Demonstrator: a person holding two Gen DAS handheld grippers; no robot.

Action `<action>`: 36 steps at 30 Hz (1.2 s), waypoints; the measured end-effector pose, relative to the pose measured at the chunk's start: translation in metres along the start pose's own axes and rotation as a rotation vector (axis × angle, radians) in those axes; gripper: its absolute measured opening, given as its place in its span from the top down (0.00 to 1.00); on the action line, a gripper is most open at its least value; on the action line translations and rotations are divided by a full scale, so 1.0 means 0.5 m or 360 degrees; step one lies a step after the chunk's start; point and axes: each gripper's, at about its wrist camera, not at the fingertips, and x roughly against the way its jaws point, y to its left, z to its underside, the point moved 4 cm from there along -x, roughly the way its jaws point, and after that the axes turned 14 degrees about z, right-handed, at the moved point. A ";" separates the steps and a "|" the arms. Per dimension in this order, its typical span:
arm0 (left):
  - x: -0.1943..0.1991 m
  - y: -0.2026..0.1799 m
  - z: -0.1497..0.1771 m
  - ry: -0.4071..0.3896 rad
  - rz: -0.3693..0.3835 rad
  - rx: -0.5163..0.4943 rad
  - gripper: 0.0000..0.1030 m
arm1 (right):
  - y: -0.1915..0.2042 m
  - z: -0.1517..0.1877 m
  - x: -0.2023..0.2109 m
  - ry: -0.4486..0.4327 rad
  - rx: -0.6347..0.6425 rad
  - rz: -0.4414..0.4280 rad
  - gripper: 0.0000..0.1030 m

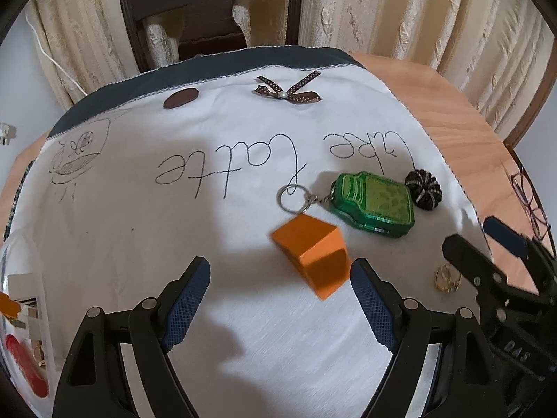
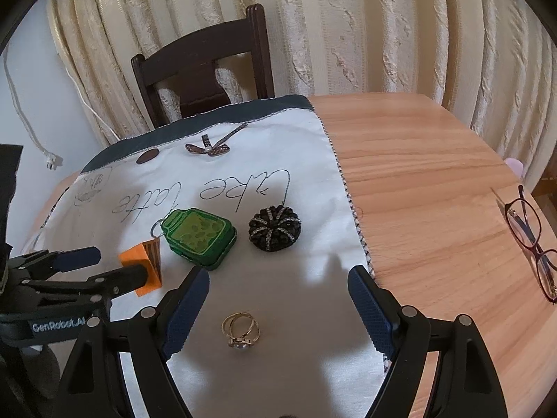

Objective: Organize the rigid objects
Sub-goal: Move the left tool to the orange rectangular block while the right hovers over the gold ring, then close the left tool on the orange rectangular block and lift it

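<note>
An orange block (image 1: 313, 257) lies on the white embroidered cloth (image 1: 139, 230), just ahead of my open left gripper (image 1: 280, 266) and near its right finger. Beyond it sits a green jar-shaped keychain tin (image 1: 376, 203), with a black beaded round piece (image 1: 423, 190) to its right. My right gripper (image 2: 278, 273) stands open over a gold ring (image 2: 240, 331), which lies on the cloth between its fingers. The right wrist view also shows the orange block (image 2: 134, 257), the green tin (image 2: 200, 237), the beaded piece (image 2: 275, 230) and the left gripper (image 2: 122, 263).
Red-framed glasses (image 2: 532, 244) rest on the bare wooden table (image 2: 417, 181) at the right. A dark chair (image 2: 205, 66) stands behind the table before curtains. A clear container (image 1: 21, 348) holding a red item shows at the far left edge.
</note>
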 end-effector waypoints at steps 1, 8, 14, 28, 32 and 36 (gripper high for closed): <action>-0.002 0.000 -0.003 0.0003 0.0009 0.0018 0.19 | -0.001 0.000 -0.001 0.0003 -0.0005 0.0000 0.17; -0.032 0.002 -0.029 0.0010 0.0042 0.0148 0.19 | 0.003 0.006 -0.005 0.0016 0.0005 -0.0012 0.17; -0.045 0.016 -0.021 0.0032 0.0002 0.0140 0.19 | -0.002 0.005 -0.006 0.0021 -0.0014 -0.0024 0.17; -0.017 0.054 -0.007 -0.0027 0.0029 0.0161 0.21 | 0.001 0.011 -0.003 0.0020 0.0002 -0.0033 0.16; -0.028 0.038 -0.015 -0.0022 0.0072 0.0138 0.38 | 0.003 0.012 -0.006 0.0029 0.0009 -0.0029 0.16; -0.029 0.028 -0.019 -0.0039 0.0085 0.0112 0.61 | 0.005 0.014 -0.009 0.0033 0.0015 -0.0029 0.16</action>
